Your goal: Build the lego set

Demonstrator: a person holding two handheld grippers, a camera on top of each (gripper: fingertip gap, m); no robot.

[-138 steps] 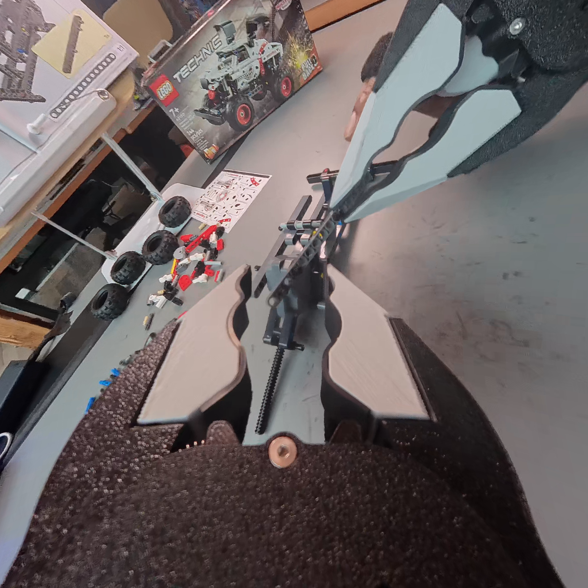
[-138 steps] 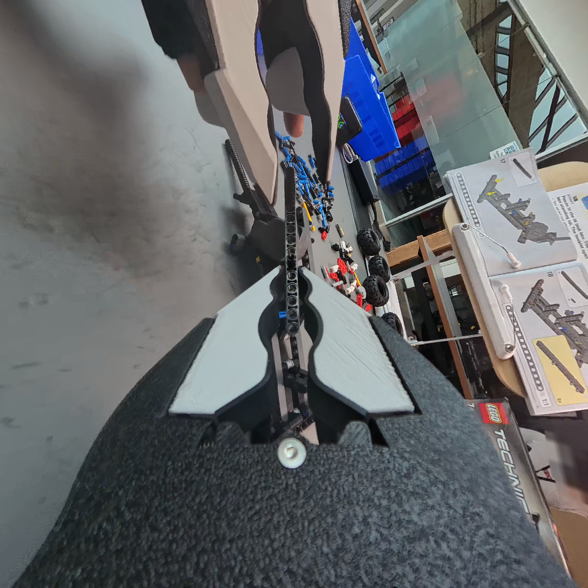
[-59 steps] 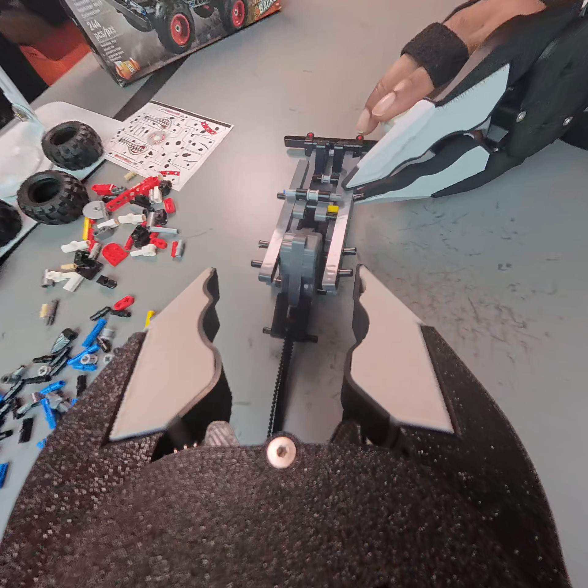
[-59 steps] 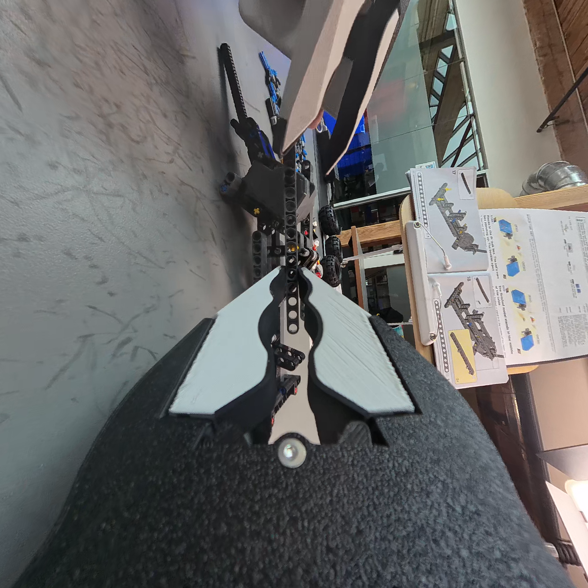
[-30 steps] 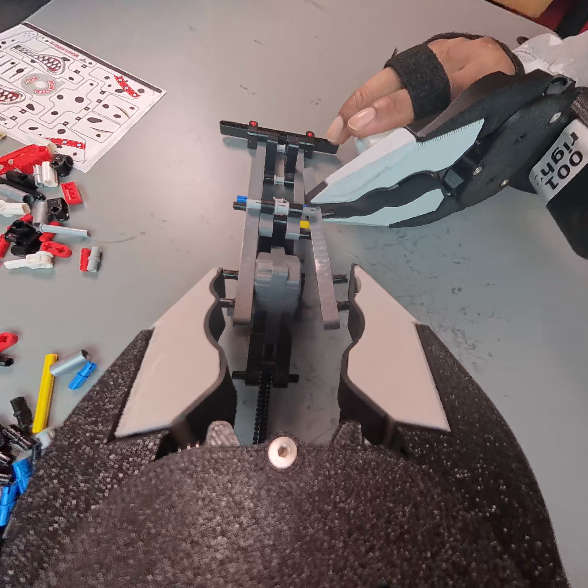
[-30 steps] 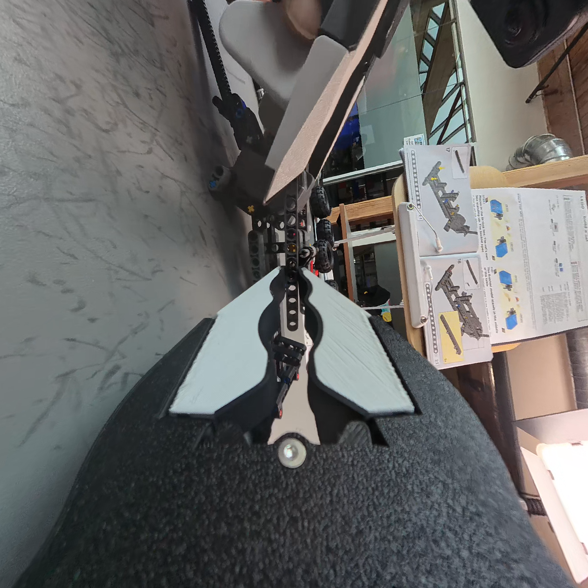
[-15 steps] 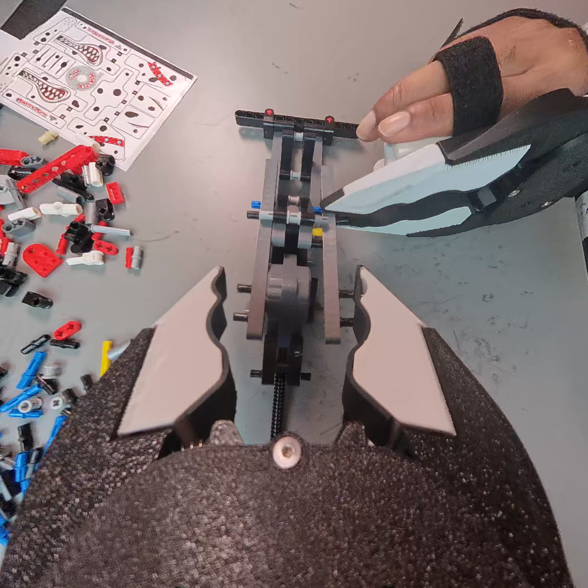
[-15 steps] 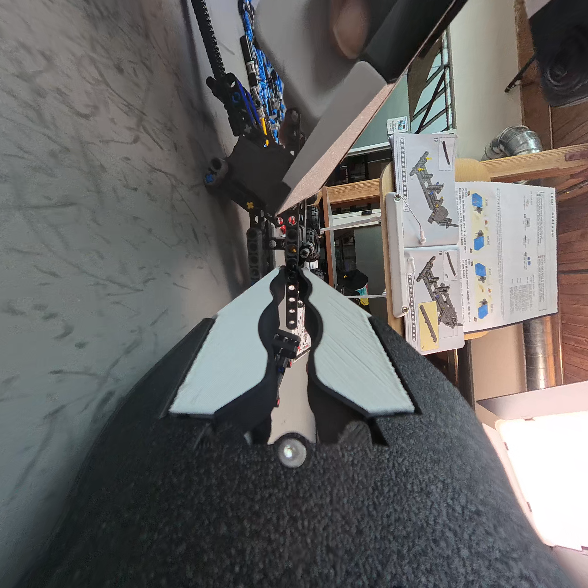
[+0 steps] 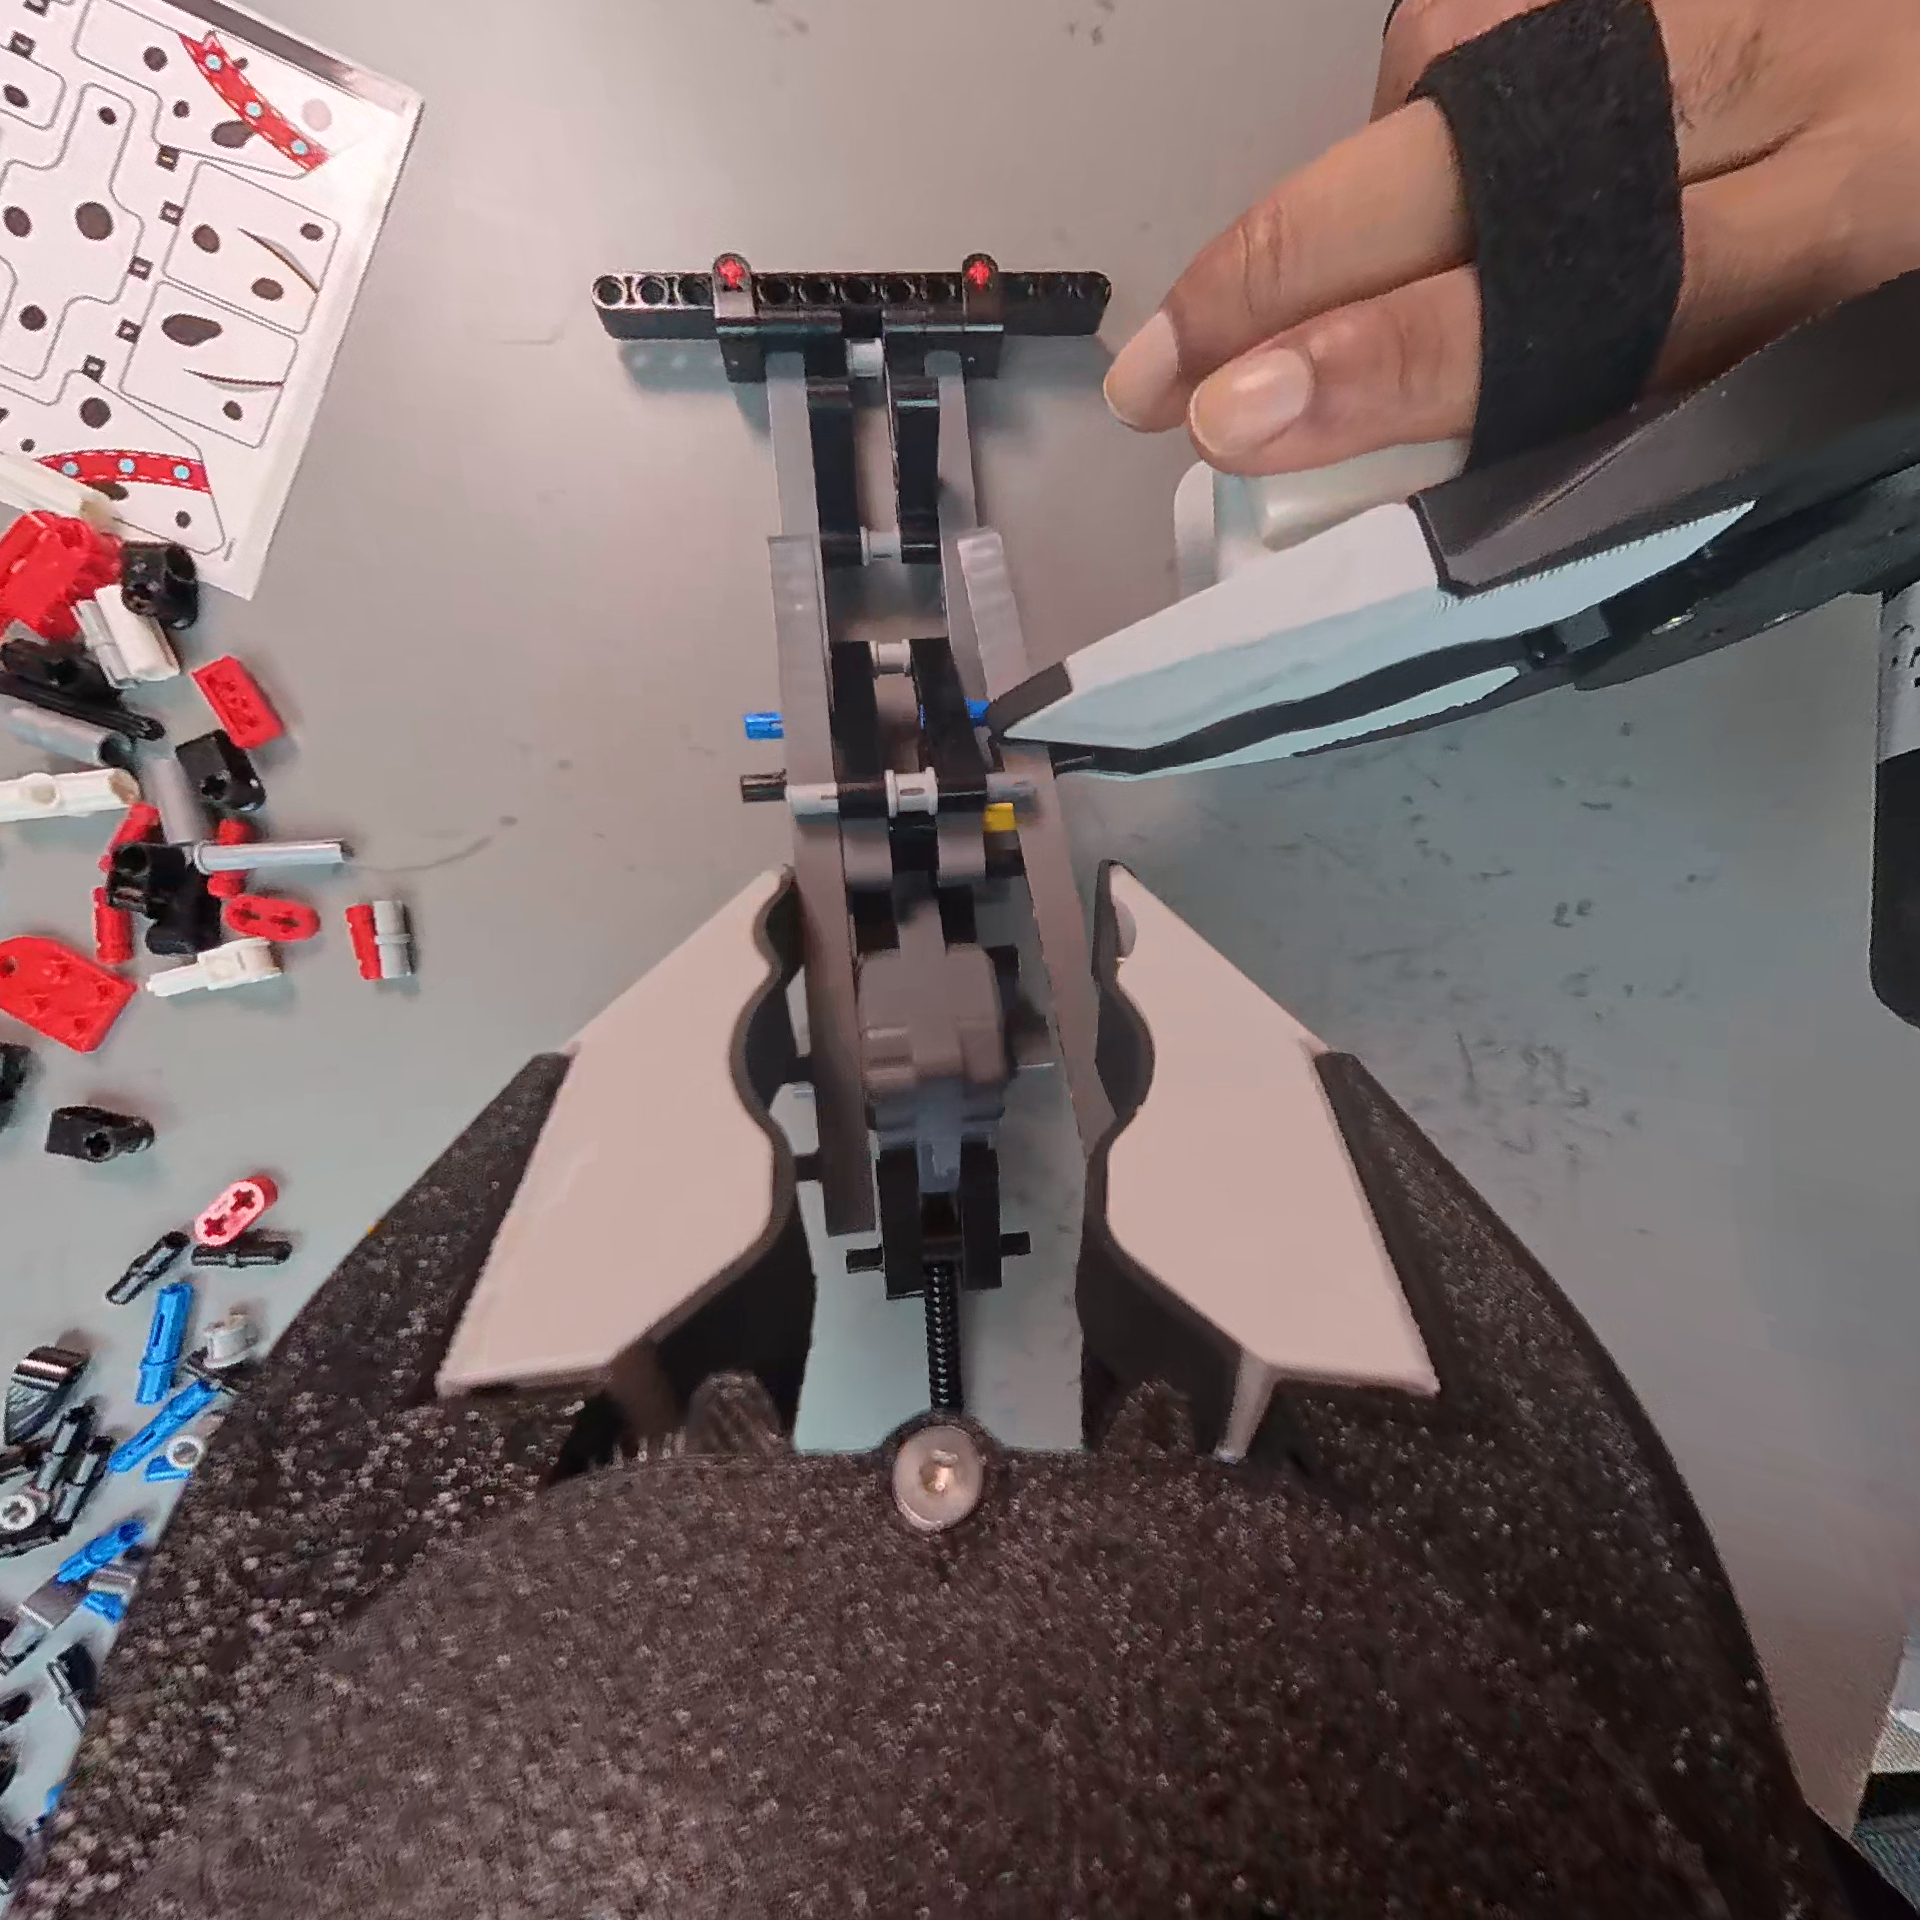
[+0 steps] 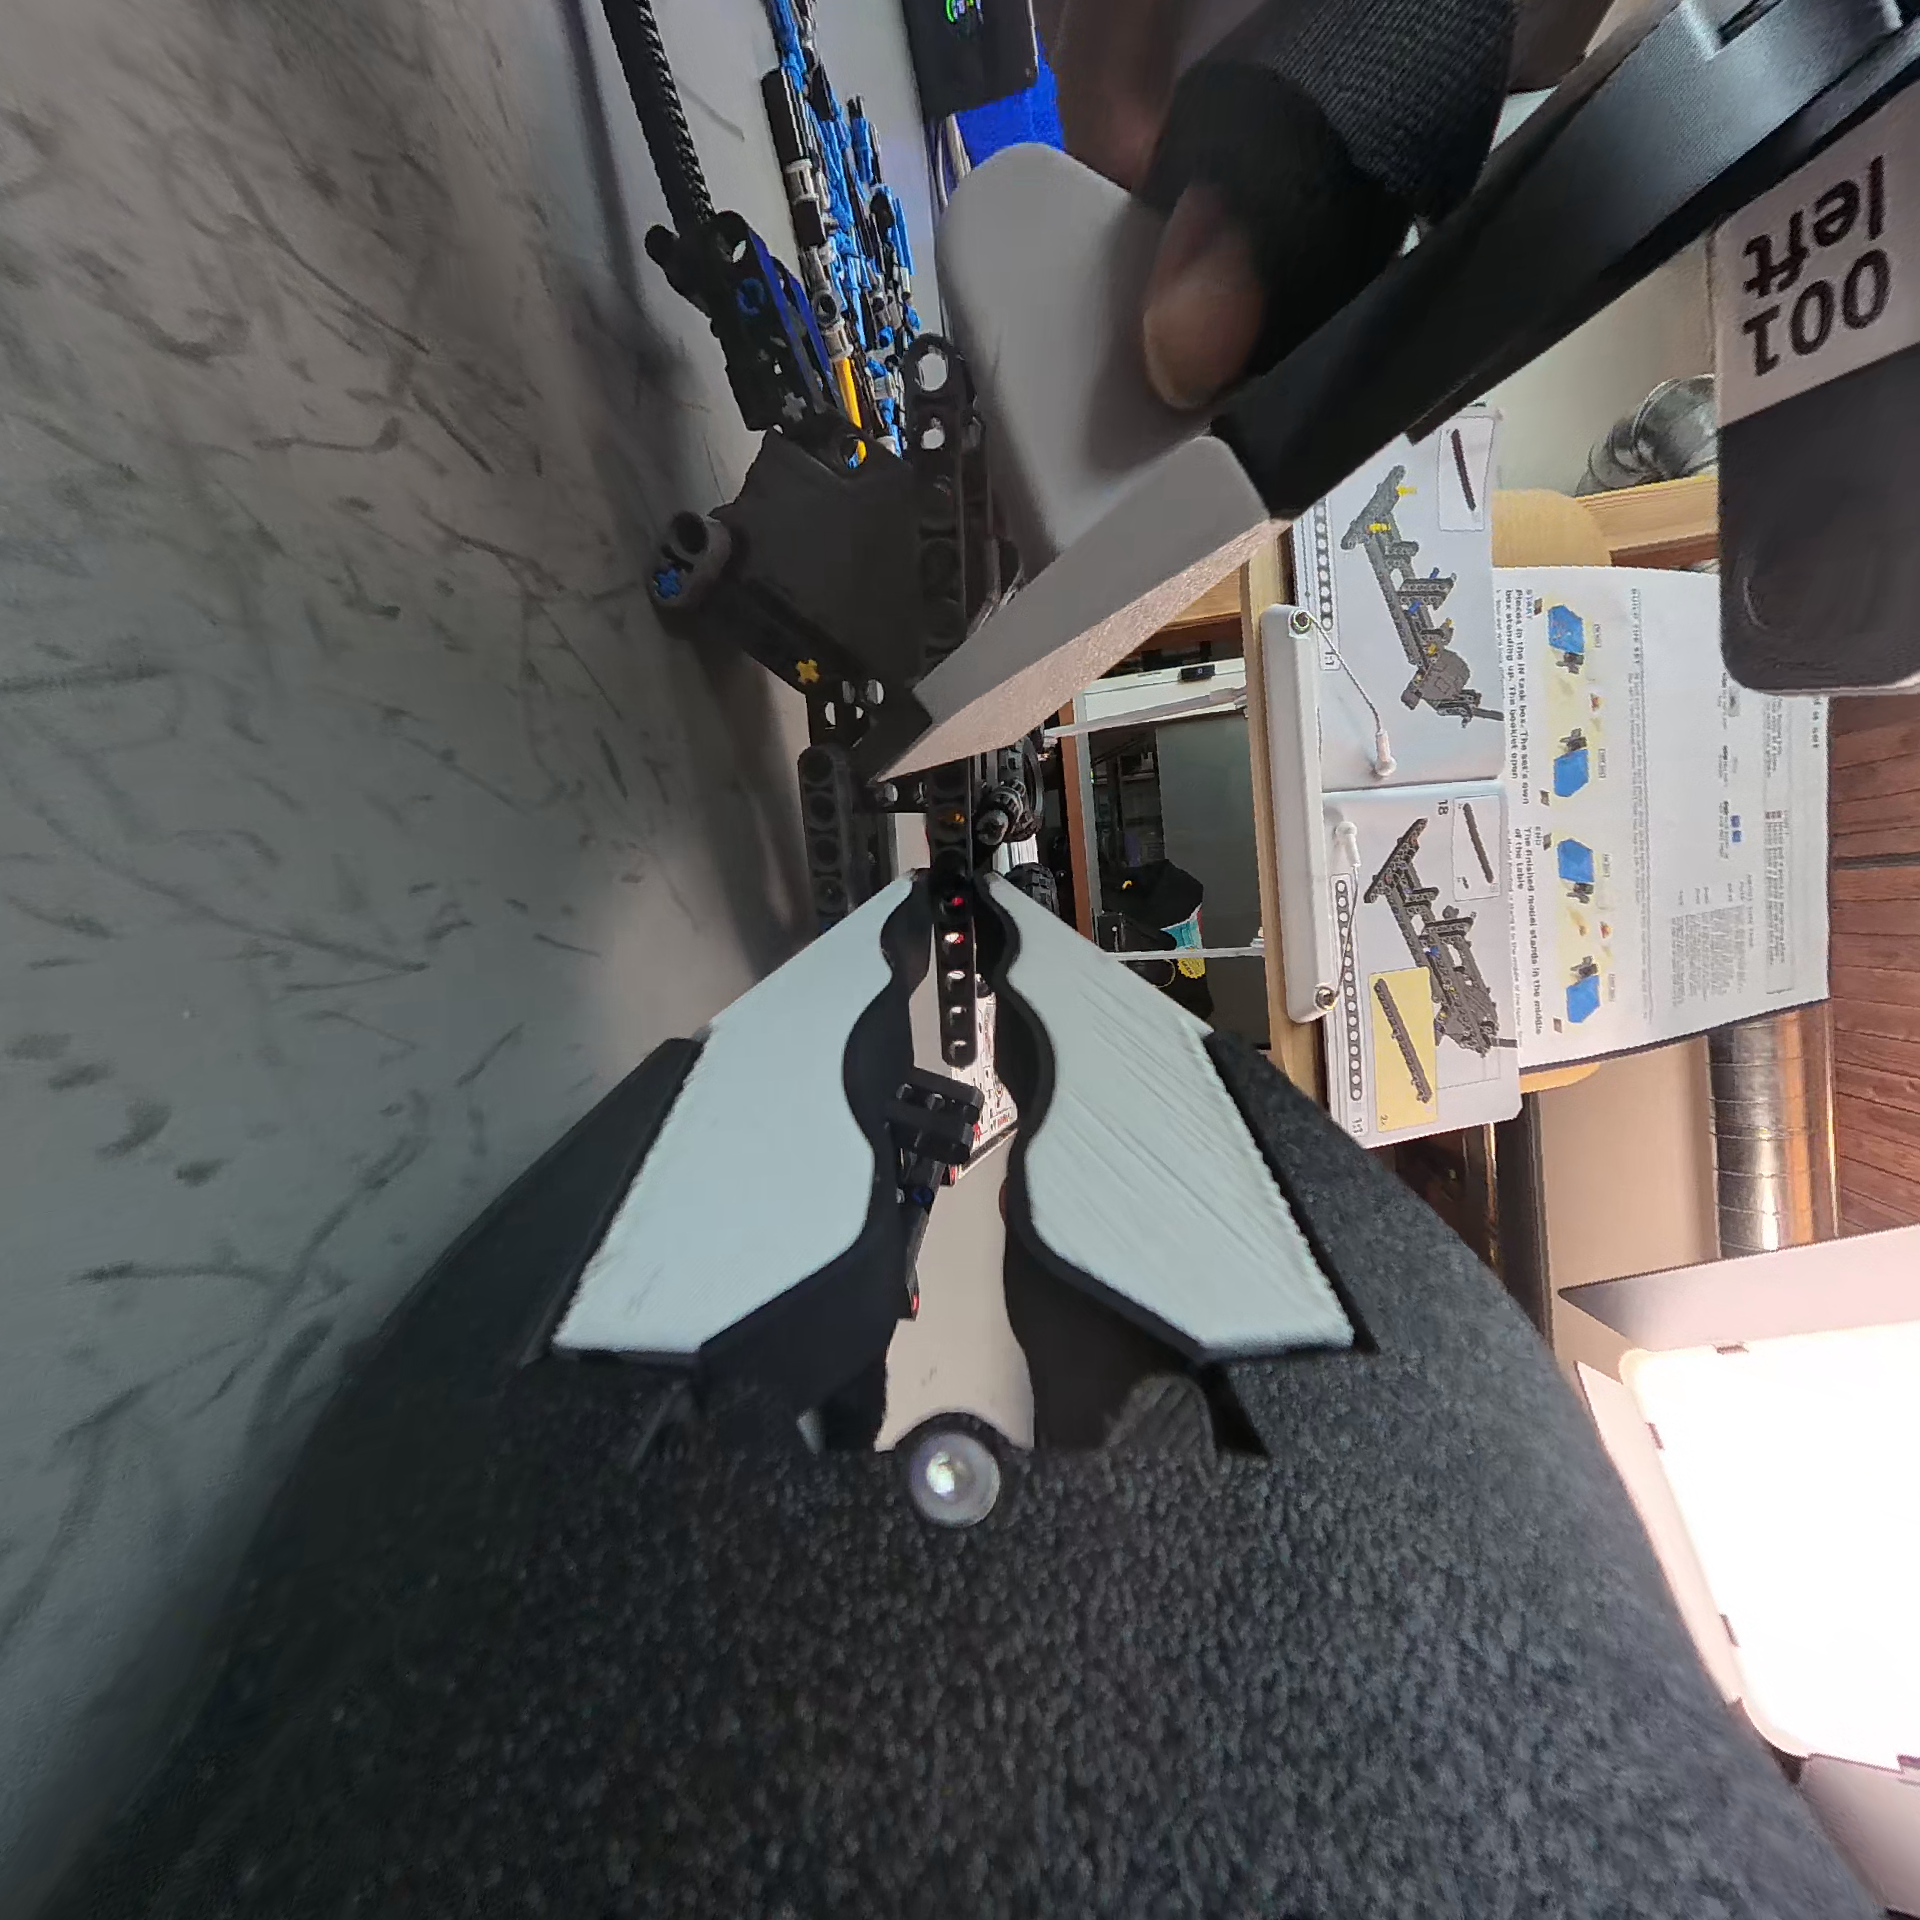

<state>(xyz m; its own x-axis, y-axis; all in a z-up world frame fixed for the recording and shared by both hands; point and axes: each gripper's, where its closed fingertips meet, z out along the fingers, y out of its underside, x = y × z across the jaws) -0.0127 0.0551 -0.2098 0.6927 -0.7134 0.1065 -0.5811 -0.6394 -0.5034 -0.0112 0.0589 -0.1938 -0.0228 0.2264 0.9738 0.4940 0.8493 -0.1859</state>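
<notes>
Closer than half a second ago, the left gripper now straddles the lego chassis, its open fingers flanking the two long grey side beams near the dark grey gear housing. Whether the pads actually touch the beams cannot be told; they look just beside them. That stance probably serves to brace the frame sideways while the other tool works on it.

Past the housing, the right gripper comes in from the chassis's right side, its fingers closed on a black perforated beam, which the right wrist view shows pinched edge-on between the pads. Its tip meets the chassis's right side beam just beside a blue pin line and a yellow axle end, so the step in hand is likely seating this beam on the frame's flank.

A toothed black rack runs back from the chassis toward the left gripper's base. At the chassis's far end sits a black crossbar with two red pins.

Left of the chassis, loose parts lie well apart from it, and a sticker sheet lies beyond them. Right of the chassis the grey table is bare, leaving room for the right gripper to back away.
</notes>
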